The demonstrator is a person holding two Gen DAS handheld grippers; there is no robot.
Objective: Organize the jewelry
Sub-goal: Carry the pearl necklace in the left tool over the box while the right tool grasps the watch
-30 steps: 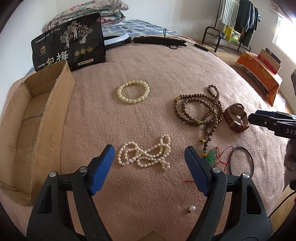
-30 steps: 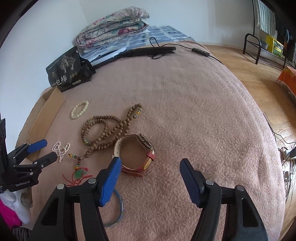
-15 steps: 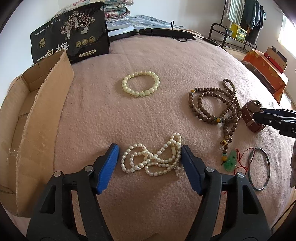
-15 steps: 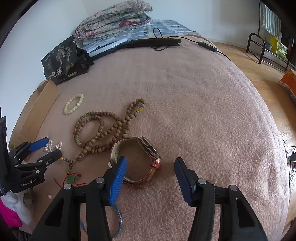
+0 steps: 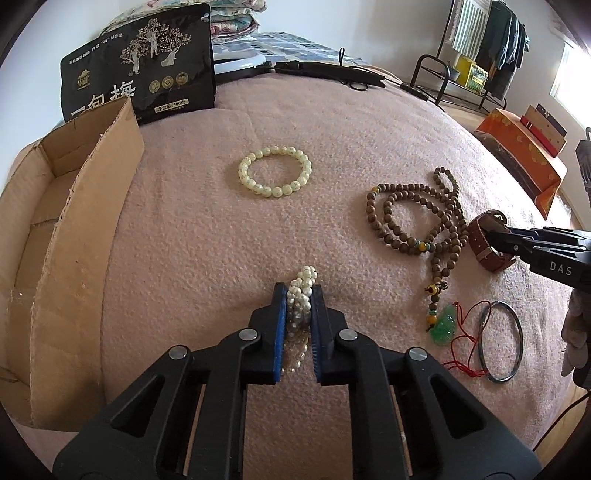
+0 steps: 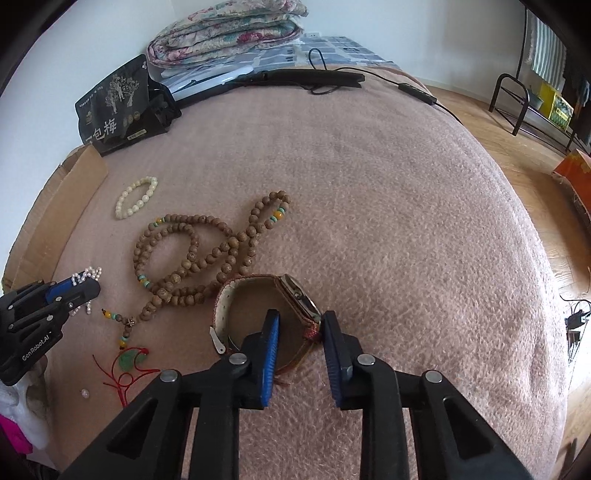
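Observation:
My left gripper (image 5: 299, 295) is shut on a white pearl necklace (image 5: 303, 284), bunched between its blue pads on the pink blanket. My right gripper (image 6: 301, 325) straddles one side of a brown leather watch (image 6: 295, 291); its jaws are narrowed around the strap with a gap still showing. A pale bead bracelet (image 5: 275, 175), a brown wooden bead necklace (image 5: 413, 218) with a green jade pendant (image 5: 443, 328) and a thin metal bangle (image 5: 500, 341) lie on the blanket. An open cardboard box (image 5: 74, 229) stands at the left.
A black snack bag (image 5: 140, 88) stands behind the box. A black cable and rod (image 6: 306, 77) and folded quilts (image 6: 229, 29) lie at the far edge. A loose pearl (image 6: 85, 393) lies near the red cord. The blanket drops off to wooden floor at the right.
My left gripper has closed on the pearl necklace, squeezing it into a bunch. My right gripper has moved forward over the watch and narrowed its jaws around the strap.

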